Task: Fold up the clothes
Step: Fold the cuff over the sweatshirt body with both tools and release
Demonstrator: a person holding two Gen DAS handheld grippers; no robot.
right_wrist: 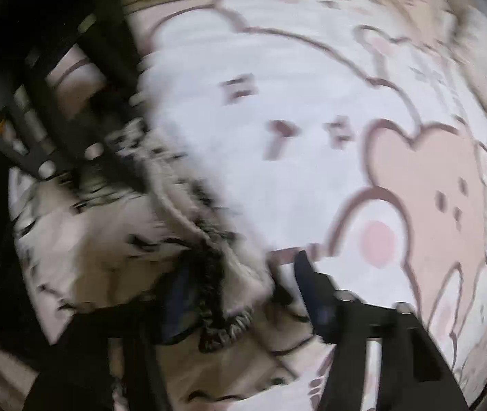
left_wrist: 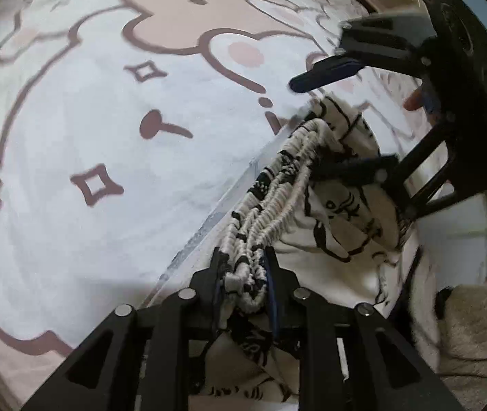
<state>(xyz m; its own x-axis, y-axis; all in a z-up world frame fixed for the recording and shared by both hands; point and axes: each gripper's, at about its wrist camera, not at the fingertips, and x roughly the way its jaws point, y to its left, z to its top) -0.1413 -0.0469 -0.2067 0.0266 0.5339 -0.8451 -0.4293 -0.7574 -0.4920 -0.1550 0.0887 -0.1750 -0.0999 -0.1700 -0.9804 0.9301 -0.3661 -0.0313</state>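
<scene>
Left wrist view is showing the bedspread (left_wrist: pixel 72 130) under cream printed shorts (left_wrist: pixel 339 226), hanging bunched off its edge; the waistband (left_wrist: pixel 271 212) risks slipping, since the left gripper (left_wrist: pixel 245 274) is pinching it tight while the right gripper (left_wrist: pixel 329 120) is gaping wide, one finger tucked inside

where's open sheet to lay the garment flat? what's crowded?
Free: the cartoon-print bedsheet left of the bunched waistband, out to the star and bear prints. Crowded: right side, where the left gripper pinches the garment and the open right gripper straddles it.
</scene>
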